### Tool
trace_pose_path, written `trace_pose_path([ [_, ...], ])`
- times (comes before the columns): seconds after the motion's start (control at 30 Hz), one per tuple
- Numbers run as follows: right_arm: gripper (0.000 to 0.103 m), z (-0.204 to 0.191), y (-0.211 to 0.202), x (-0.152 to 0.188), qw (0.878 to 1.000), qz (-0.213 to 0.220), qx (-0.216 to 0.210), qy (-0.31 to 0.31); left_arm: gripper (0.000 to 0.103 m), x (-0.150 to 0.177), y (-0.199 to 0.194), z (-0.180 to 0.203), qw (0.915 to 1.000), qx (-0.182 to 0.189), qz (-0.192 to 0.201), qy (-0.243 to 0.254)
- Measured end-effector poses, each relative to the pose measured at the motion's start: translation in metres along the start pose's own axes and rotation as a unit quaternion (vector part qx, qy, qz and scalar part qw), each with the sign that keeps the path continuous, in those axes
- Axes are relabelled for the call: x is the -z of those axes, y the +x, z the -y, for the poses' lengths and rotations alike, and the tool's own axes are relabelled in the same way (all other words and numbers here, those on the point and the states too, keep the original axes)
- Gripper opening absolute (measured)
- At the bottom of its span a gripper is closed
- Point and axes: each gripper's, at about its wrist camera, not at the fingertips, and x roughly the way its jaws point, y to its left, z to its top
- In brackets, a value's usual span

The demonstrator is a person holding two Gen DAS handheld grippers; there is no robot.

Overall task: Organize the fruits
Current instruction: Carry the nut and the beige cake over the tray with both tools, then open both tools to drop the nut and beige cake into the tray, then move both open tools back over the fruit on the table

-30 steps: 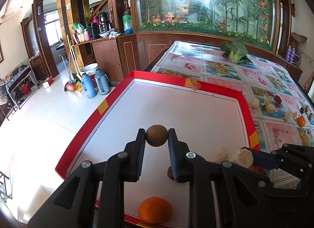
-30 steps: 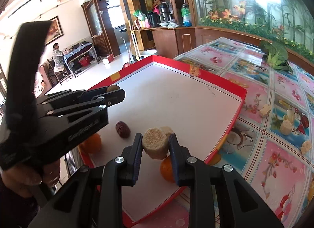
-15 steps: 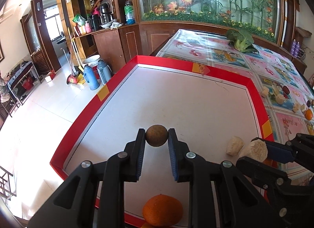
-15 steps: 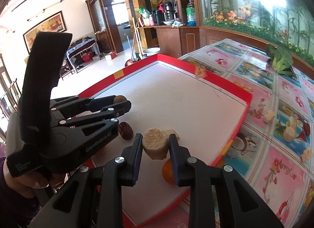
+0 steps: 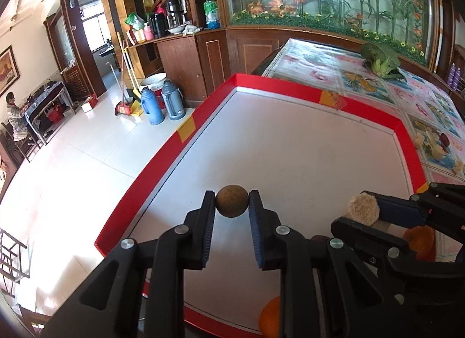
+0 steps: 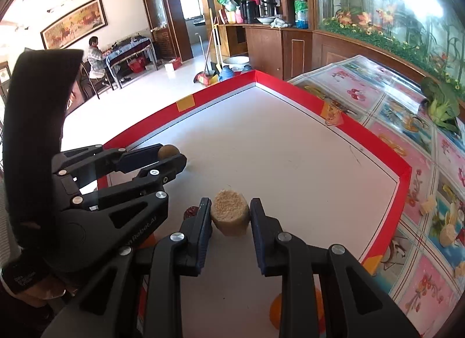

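While both grippers are hanging over the near part of the red-rimmed tray (image 5: 279, 88), each is already carrying one piece. Farthest left, the left gripper (image 5: 232, 207) is pinching a small brown round fruit (image 5: 232, 200) between its fingertips, the jaws standing only slightly apart and both pads pressing on its sides; in the right wrist view that same fruit (image 6: 168, 151) is peeking out at the tips, clear of the white tray floor. It is looking hard-shelled and light, and being a ball it is likely to roll the instant it is let go, so a hold across its widest part, as it has now, seems soundest. To its right, the right gripper (image 6: 229, 216) is squeezing a pale beige stubby cylinder (image 6: 230, 217), narrow jaws bearing on its curved sides and its grainy flat end facing up. I am judging it light, rough enough not to slip, and possibly crumbly, so a gentle squeeze low on the flanks seems wise. A dark red fruit (image 6: 191, 211) is lying on the tray just left of that gripper, and an orange (image 6: 276, 309) is sitting by the near rim below it.
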Motion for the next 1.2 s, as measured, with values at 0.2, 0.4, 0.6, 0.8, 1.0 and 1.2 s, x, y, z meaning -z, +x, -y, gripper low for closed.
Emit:
trace_pose_path([
  [0.2, 0.030, 0.004, -0.004, -0.002, 1.000, -0.015, -0.001, 0.015, 0.050, -0.001, 0.001, -0.005, 0.9999, -0.008, -0.006, -0.010],
  [0.4, 0.042, 0.022, -0.031, 0.005, 0.998, 0.018, -0.009, 0.057, 0.073, -0.002, -0.007, -0.001, 0.9998, -0.020, 0.004, -0.003],
  [0.6, 0.043, 0.055, -0.066, 0.020, 0.994, 0.048, 0.003, 0.101, 0.078, -0.006, -0.023, 0.017, 0.9994, -0.015, 0.023, 0.019],
  [0.8, 0.044, 0.094, -0.099, 0.047, 0.988, 0.066, 0.026, 0.139, 0.087, -0.012, -0.052, 0.043, 0.9971, 0.002, 0.058, 0.050],
  [1.0, 0.045, 0.139, -0.134, 0.085, 0.978, 0.074, 0.069, 0.185, 0.089, -0.009, -0.074, 0.087, 0.9917, 0.041, 0.072, 0.098],
  [1.2, 0.048, 0.195, -0.165, 0.122, 0.958, 0.076, 0.115, 0.252, 0.089, 0.000, -0.083, 0.133, 0.9836, 0.087, 0.064, 0.145],
])
